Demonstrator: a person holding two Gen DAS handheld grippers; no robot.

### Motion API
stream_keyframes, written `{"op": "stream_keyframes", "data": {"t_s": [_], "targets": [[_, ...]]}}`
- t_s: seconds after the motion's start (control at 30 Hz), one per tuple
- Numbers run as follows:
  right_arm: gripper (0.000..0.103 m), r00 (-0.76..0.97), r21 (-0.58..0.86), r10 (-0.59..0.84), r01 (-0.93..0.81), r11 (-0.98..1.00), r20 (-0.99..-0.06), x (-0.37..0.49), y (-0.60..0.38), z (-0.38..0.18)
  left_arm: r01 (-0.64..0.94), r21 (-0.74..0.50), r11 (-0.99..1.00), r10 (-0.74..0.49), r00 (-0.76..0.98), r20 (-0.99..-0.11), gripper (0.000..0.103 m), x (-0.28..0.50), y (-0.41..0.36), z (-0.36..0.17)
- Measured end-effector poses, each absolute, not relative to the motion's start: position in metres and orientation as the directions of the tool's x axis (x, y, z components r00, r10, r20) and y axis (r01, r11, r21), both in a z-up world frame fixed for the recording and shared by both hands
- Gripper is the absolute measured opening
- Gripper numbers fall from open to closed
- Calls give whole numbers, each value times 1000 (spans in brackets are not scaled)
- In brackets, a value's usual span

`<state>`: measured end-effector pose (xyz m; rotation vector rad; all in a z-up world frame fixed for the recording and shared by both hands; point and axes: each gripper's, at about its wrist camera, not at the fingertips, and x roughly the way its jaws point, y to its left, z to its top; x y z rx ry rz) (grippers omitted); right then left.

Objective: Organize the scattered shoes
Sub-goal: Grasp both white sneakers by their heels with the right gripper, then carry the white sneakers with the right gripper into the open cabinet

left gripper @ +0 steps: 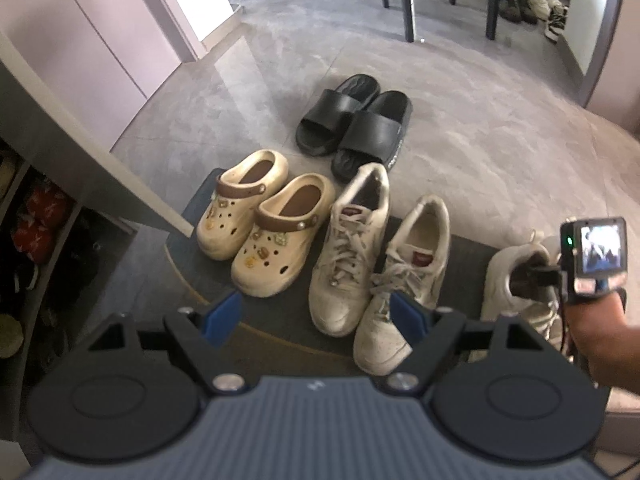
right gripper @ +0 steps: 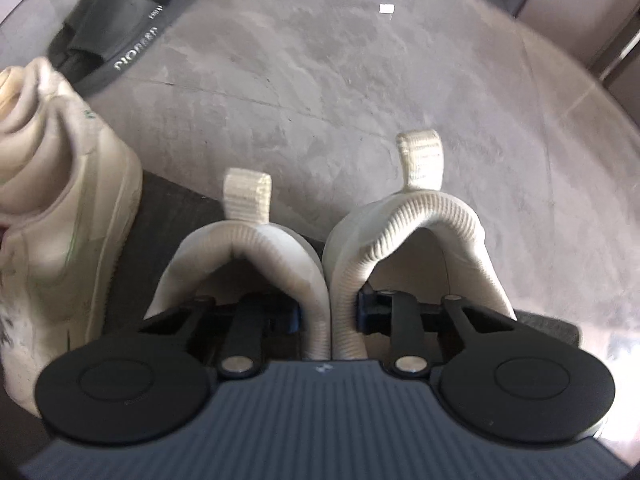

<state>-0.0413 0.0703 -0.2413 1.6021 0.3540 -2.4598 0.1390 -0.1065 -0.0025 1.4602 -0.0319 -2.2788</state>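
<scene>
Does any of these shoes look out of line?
Mostly tidy pairs. The nearer white lace-up sneaker sits angled, its toe lapping its partner. The right gripper pinches both knit sneakers' inner collars together.

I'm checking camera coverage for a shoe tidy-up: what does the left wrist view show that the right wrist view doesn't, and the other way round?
Only the left wrist view shows the beige clogs, the shoe cabinet and the open left claw.

Only the right wrist view shows the knit sneakers side by side, with the right claw pinching their two touching collars, one finger inside each shoe.

Both show the black slides, the laced white sneakers, the dark mat and the grey floor.
</scene>
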Motion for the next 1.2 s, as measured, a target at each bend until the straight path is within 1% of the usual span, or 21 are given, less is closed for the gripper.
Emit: {"op": "stream_keyframes", "data": {"t_s": [0.2,0.37,0.47,0.5,0.57,0.67,0.87,1.0,1.07,1.13,1.2], "targets": [[26,-497,-112,-35,262,-958,-867,-6,75,-203,331,243,-912,-365,-381,-850,83,141,-112,7],[26,-586,-124,-83,304,-945,-806,26,75,-154,330,247,-911,-373,-405,-834,83,147,-120,17],[26,-627,-121,-128,339,-933,-769,35,71,-115,357,251,-900,-391,-403,-828,83,150,-122,22],[26,-635,-120,-140,348,-930,-759,37,70,-104,364,254,-896,-398,-403,-824,83,153,-125,27],[26,-652,-107,-192,390,-914,-733,37,62,-62,383,262,-886,-416,-406,-814,83,160,-133,40],[26,-650,-105,-247,452,-886,-719,38,48,-25,424,268,-865,-444,-401,-801,83,173,-147,62],[26,-577,-96,-407,650,-754,-708,52,0,61,521,313,-794,-535,-354,-768,83,222,-188,122],[26,-456,-50,-510,779,-625,-730,72,-46,112,581,337,-740,-588,-318,-744,83,273,-224,164],[26,-356,-9,-563,850,-526,-746,91,-78,142,610,348,-712,-614,-299,-731,83,298,-242,185],[26,-297,12,-595,888,-459,-747,106,-99,159,638,359,-682,-638,-278,-718,83,324,-259,206],[26,-240,30,-626,921,-388,-742,126,-120,177,673,377,-636,-665,-230,-711,83,361,-275,215]]}}
